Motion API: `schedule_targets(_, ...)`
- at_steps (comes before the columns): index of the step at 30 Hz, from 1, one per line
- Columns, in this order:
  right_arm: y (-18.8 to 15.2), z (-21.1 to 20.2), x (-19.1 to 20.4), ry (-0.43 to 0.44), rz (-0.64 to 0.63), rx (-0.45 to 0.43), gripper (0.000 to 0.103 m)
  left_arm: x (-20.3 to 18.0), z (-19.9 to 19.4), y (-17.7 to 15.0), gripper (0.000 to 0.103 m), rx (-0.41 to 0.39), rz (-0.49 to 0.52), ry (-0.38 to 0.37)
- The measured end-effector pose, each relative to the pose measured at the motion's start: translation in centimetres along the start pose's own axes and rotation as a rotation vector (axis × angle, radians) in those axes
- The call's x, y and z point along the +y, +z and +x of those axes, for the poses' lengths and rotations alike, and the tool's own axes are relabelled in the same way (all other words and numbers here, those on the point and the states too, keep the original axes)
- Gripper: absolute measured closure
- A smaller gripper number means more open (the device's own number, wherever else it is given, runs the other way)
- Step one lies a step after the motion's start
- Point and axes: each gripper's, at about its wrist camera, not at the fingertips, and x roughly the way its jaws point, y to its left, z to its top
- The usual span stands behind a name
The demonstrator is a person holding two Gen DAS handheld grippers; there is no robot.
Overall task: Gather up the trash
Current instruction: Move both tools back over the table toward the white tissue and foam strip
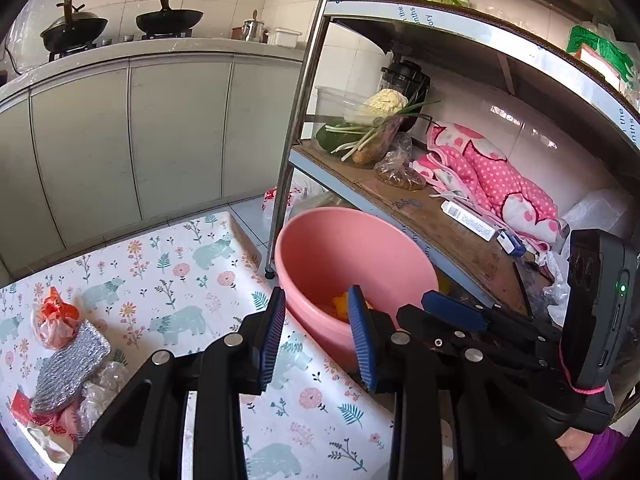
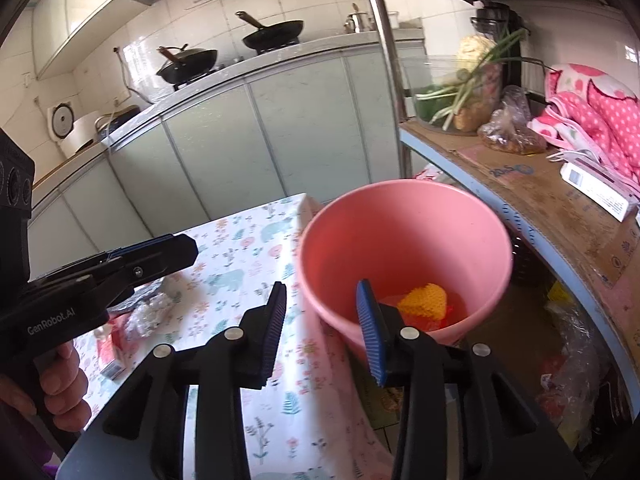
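From the left wrist, the left gripper (image 1: 318,330) gapes empty; the crumpled orange-and-clear plastic bag (image 1: 54,322) lies far left on the floral tablecloth (image 1: 168,280), nearer this hand. From the right wrist, the right gripper (image 2: 324,330) stands apart, empty, over the round pink plastic basin (image 2: 404,256).

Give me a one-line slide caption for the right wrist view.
Right gripper open and empty above the pink basin, which holds a yellow scrubber beside the floral-cloth table.

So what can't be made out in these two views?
- Pink basin contents: right wrist view, the tongs' finger covers part of the yellow and red pieces.
- Trash pile: left wrist view, cut off by the edge.
- White box print: too small.
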Motion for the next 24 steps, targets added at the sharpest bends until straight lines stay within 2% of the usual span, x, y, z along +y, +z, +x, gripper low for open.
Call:
schedule_targets(10,-2.1,-0.9,5.0,0.116,-0.105,0.040,0.065,3.5,-6.6,-2.4,0.061,-0.060,-0.036,0.065)
schedule_targets(17,-4.3,-0.2,8.9,0.240,-0.167,0.112,0.064,7.1,-12.1,-4.9,0.059,-0.113,-0.057,0.189)
schedule_targets(24,-6.4,1.8,12.3,0.304,-0.216,0.218,0.064,10.9,-15.9,-7.9,0.059,-0.135,-0.106,0.326)
